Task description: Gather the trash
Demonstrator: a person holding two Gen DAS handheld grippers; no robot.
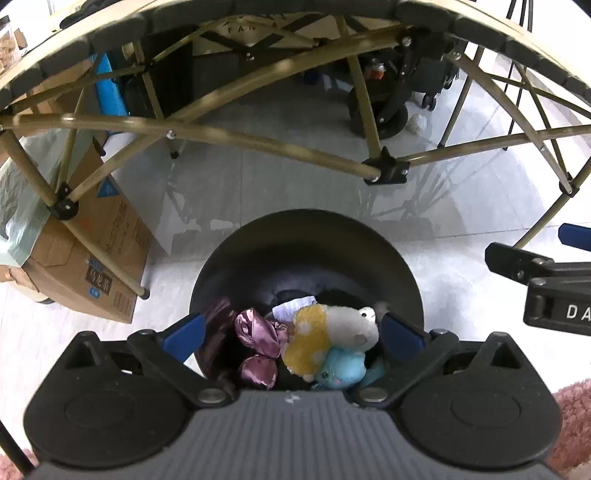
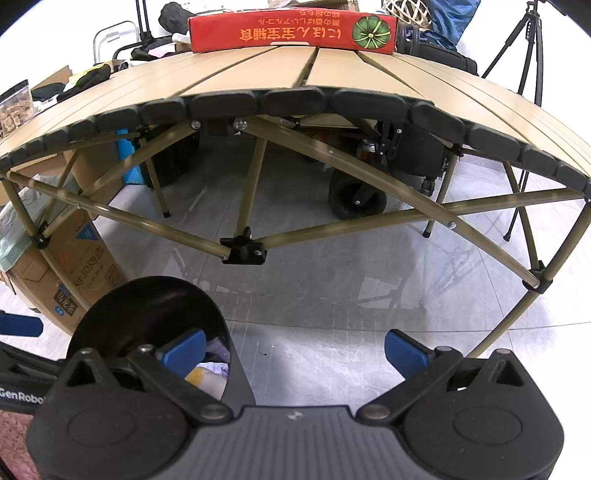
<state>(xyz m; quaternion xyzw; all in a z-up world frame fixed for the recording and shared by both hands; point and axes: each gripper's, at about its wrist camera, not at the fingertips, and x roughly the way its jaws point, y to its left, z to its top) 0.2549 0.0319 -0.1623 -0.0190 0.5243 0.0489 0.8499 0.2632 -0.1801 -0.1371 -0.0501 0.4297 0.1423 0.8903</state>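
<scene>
Left tongs (image 1: pixel 291 334) agape above black bin (image 1: pixel 306 240); plush toys (image 1: pixel 332 339) inside

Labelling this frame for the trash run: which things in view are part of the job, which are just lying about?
Job:
- black bin, on the floor
- its contents: plush toys, purple shiny wrappers, white tissue
- left tongs, open above the bin
- right tongs, open, empty

Lying about:
- folding table
- red box on it
- cardboard box
- tripod
</scene>
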